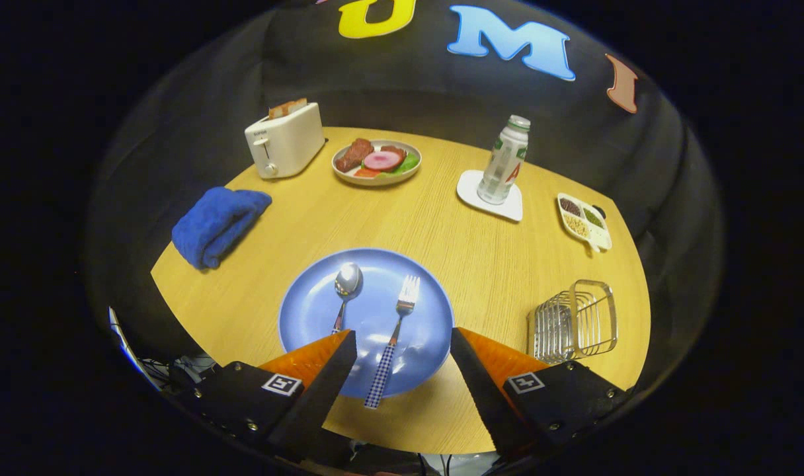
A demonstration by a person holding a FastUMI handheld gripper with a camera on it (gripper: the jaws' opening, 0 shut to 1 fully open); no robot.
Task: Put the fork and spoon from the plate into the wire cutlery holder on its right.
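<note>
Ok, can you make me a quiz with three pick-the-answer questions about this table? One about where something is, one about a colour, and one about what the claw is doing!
1. Where does the checked-handled metal fork lie?
A. in the wire cutlery holder
B. on the round blue plate
C. on the folded towel

2. What colour is the folded towel?
A. blue
B. red
C. yellow

3. How is the claw?
A. shut on the spoon
B. shut on the bottle
C. open, holding nothing

Answers:
1. B: the fork lies on the round blue plate, beside the metal spoon, its handle between the claw's fingers.
2. A: the towel near the white toaster is plainly blue.
3. C: the fingers stand wide apart, touching neither utensil, and the silver wire cutlery holder beside the plate holds nothing yet.
</note>
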